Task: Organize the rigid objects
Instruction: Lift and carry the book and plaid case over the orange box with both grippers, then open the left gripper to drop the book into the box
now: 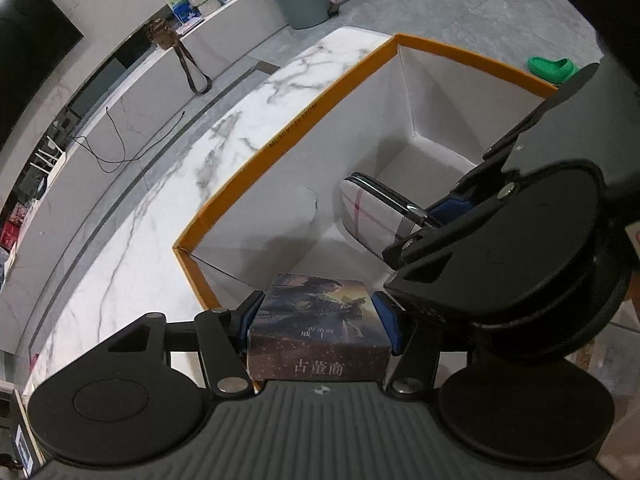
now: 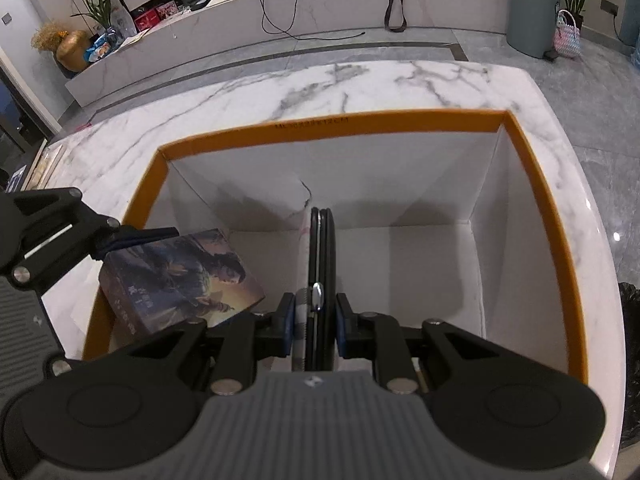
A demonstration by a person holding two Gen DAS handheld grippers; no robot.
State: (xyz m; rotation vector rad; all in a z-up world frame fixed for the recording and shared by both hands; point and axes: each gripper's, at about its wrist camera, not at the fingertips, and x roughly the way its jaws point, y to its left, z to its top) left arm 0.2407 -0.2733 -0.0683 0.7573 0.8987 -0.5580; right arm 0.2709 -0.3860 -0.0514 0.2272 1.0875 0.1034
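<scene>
Clamping the book (image 1: 320, 320), the left hand-held gripper (image 1: 318, 322) hovers over the box (image 1: 280, 132); the right hand-held gripper (image 2: 312, 320) grips a case (image 2: 320, 264).

glossy printed card box (image 1: 320, 320); matt cardboard bin (image 2: 532, 184); polished marble table (image 2: 320, 84).

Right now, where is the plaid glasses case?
The plaid glasses case is clamped on edge in the right gripper, inside the orange-rimmed box, right of the book.
</scene>
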